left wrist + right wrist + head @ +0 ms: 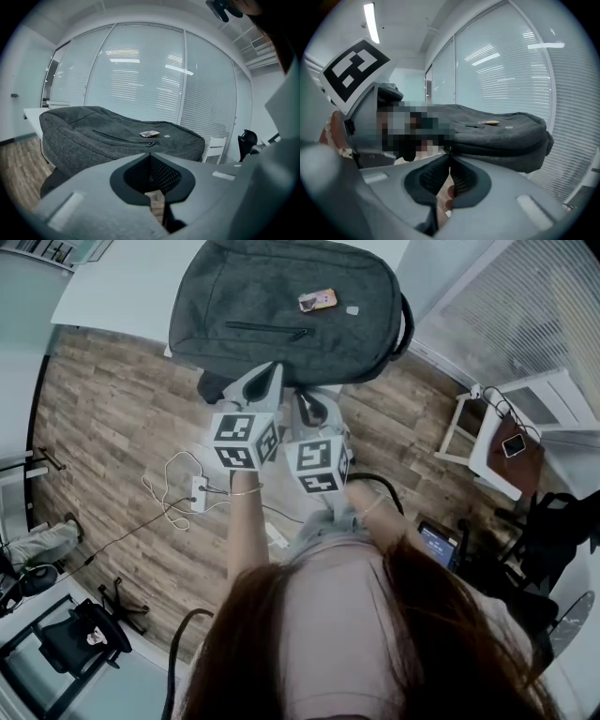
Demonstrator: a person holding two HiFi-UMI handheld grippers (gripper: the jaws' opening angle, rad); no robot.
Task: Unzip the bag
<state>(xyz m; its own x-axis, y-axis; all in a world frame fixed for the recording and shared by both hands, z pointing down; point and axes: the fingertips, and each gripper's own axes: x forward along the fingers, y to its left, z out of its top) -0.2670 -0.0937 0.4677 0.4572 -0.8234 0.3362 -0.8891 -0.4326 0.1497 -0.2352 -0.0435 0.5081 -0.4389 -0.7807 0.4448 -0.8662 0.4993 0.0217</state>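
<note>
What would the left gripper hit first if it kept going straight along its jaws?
Most likely the near side of the backpack: the left gripper, jaws together, aims at it. Depth is unclear.

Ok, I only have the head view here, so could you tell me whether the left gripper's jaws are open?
Observer: No, the left gripper is shut, tips together, with nothing between them.
Operator: Thank you. Is it touching the bag?
Observer: No, its own view shows the bag ahead of the tips and apart from them.
Operator: And the right gripper, please?
Observer: The right gripper is shut too, with its tips right at the bag's near edge. I cannot tell whether they pinch anything.
</note>
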